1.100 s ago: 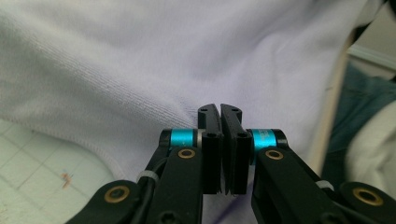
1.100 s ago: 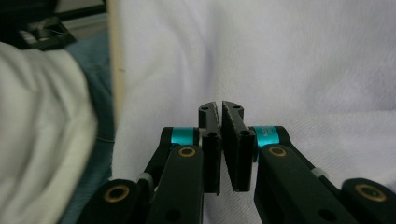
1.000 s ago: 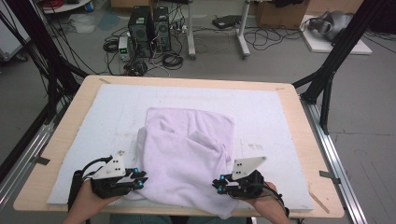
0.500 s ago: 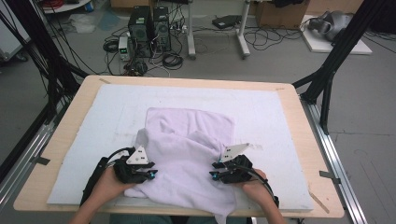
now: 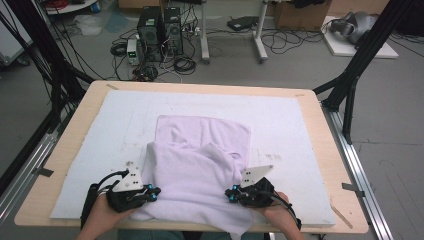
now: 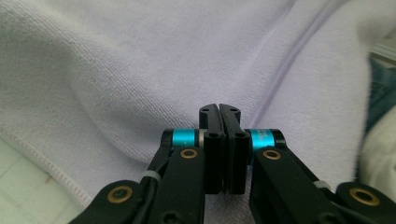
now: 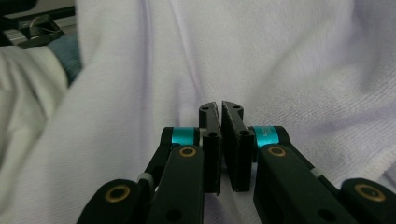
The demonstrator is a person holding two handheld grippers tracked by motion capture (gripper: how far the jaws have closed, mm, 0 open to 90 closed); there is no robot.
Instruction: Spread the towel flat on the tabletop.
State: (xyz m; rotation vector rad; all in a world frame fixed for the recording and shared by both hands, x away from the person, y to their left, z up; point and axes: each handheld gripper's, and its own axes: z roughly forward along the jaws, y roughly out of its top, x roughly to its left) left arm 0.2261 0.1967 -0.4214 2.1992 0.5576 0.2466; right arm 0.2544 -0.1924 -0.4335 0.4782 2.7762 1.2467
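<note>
Mid-fold at the table (image 5: 320, 150): the towel (image 5: 200, 165) lies on the white mat (image 5: 100, 130), its far half flat, its near part bunched and hanging over the table's near edge. My left gripper (image 5: 154, 192) sits at the towel's near left side, my right gripper (image 5: 231, 195) at its near right. Both pairs of jaws have just been closing and now stand pressed together, with towel right behind them; I cannot tell whether either pinches any cloth. By my reckoning one fold is roughly begun; smoothing and the remaining folds are left.
</note>
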